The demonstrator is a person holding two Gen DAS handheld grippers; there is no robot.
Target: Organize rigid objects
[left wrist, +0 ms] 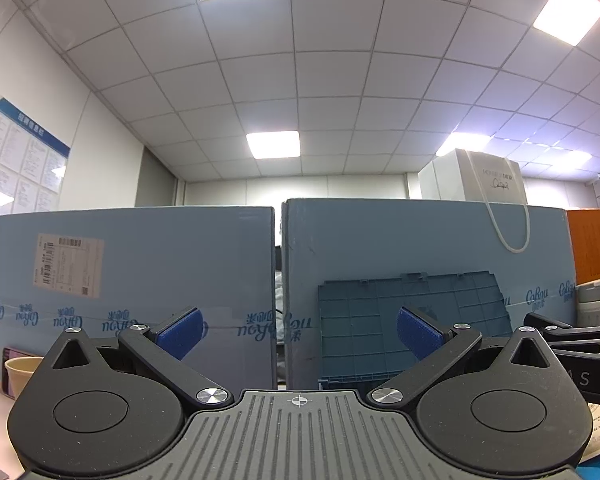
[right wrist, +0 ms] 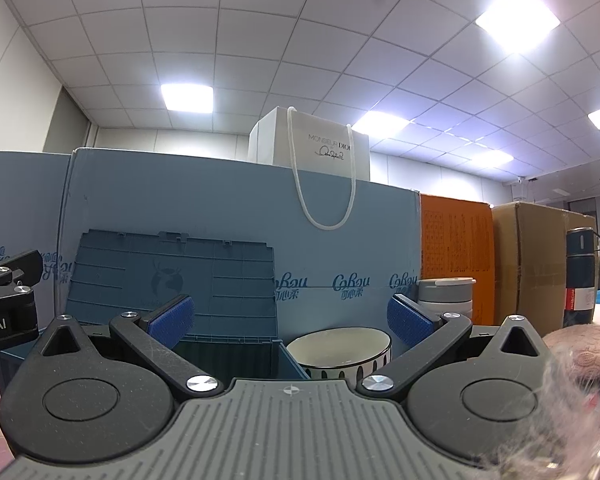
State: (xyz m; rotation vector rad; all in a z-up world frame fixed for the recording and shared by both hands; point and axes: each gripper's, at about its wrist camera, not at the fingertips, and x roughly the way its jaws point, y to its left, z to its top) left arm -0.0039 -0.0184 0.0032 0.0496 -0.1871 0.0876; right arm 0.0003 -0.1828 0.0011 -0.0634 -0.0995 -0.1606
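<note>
My left gripper [left wrist: 299, 334] is open and empty, facing two tall blue cartons. A blue plastic storage box with its lid [left wrist: 408, 320] raised stands ahead of it to the right. My right gripper [right wrist: 289, 320] is open and empty. Just beyond it sit the open blue storage box [right wrist: 220, 354], lid [right wrist: 172, 264] upright, and a white bowl [right wrist: 340, 350] with a dark patterned rim to its right. A grey collapsible cup [right wrist: 446, 294] stands behind the right finger; it also shows in the left wrist view [left wrist: 596, 300]. A dark thermos bottle [right wrist: 581, 276] stands at far right.
Blue cartons [left wrist: 140, 280] wall off the back, with a white paper bag [right wrist: 320, 152] on top. An orange box [right wrist: 456, 256] and a brown carton [right wrist: 540, 264] stand to the right. A paper cup [left wrist: 20, 372] sits at far left. Pink fluffy cloth [right wrist: 580, 344] lies at right.
</note>
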